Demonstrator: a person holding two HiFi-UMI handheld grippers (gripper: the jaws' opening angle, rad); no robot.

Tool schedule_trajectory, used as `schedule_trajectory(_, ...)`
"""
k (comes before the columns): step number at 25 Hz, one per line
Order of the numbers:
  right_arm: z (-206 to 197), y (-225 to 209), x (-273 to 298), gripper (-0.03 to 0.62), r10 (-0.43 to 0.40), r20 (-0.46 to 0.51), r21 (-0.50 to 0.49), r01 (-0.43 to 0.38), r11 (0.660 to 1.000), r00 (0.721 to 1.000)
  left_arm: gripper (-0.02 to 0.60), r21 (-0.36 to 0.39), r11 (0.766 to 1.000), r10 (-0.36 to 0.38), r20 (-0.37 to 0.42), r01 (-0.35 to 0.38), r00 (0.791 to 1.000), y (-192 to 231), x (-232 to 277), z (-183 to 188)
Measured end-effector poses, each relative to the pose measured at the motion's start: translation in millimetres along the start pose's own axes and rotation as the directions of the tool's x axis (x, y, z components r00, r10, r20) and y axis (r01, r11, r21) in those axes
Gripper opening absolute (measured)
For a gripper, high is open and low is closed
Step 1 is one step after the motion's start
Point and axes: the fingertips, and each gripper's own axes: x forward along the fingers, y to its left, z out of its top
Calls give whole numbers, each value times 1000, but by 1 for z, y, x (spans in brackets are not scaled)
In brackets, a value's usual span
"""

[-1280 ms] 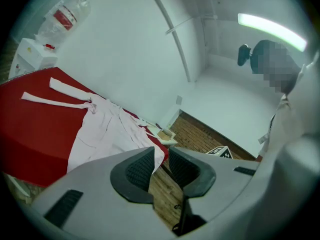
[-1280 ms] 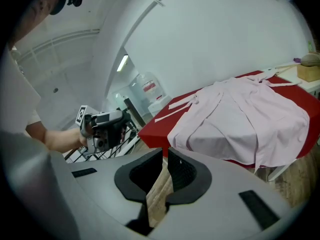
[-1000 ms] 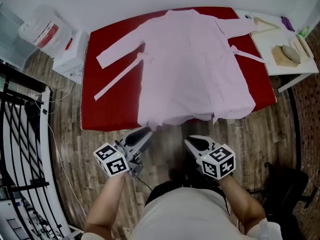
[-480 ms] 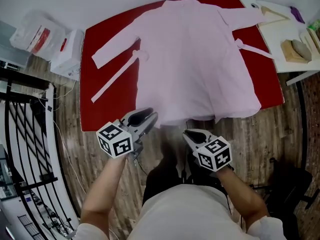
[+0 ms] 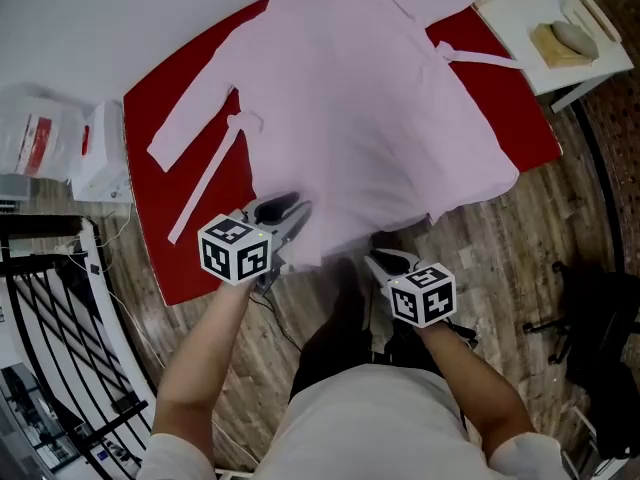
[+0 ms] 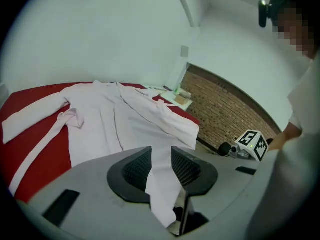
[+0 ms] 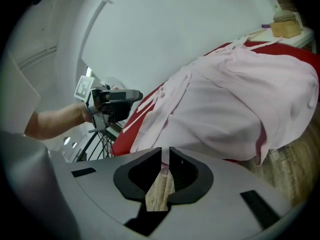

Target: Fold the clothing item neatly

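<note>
- Two grippers are in our hands at the near edge of the red table (image 5: 205,233), where the pink robe (image 5: 370,98) lies spread out, its hem hanging over that edge.
- Our left gripper (image 5: 287,211) has just been opening its jaws; the hem runs between them, unclamped.
- Our right gripper (image 5: 386,261) hangs above the wood floor (image 5: 500,238), jaws clenched on nothing.

I log the pale pink long-sleeved garment (image 5: 380,108) as thin matt cloth, soft and lightly creased. The red table covering (image 5: 530,118) is smooth and matt. The brown plank floor (image 5: 500,258) is grained wood with a slight sheen. The black barred railing (image 5: 60,318) looks like painted metal. The white bag (image 5: 35,143) is crinkled glossy plastic. The brown brick wall (image 6: 225,114) is rough and matt.
</note>
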Motion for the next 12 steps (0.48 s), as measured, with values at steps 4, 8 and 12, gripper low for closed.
schedule_trajectory(4, -4, -8, 17, 80, -71, 35, 146, 66, 987, 997, 107, 60, 998, -22, -80, 27, 997, 20, 23, 2)
schedule_trajectory(8, -17, -24, 35, 100, -126, 60, 340, 98, 935, 990, 110, 167, 985, -15, -161, 42, 987, 33, 52, 0)
schedule_trajectory(12, -41, -50, 50, 101, -194, 54, 435, 152, 888, 979, 110, 275, 959, -13, -221, 75, 975, 39, 85, 3)
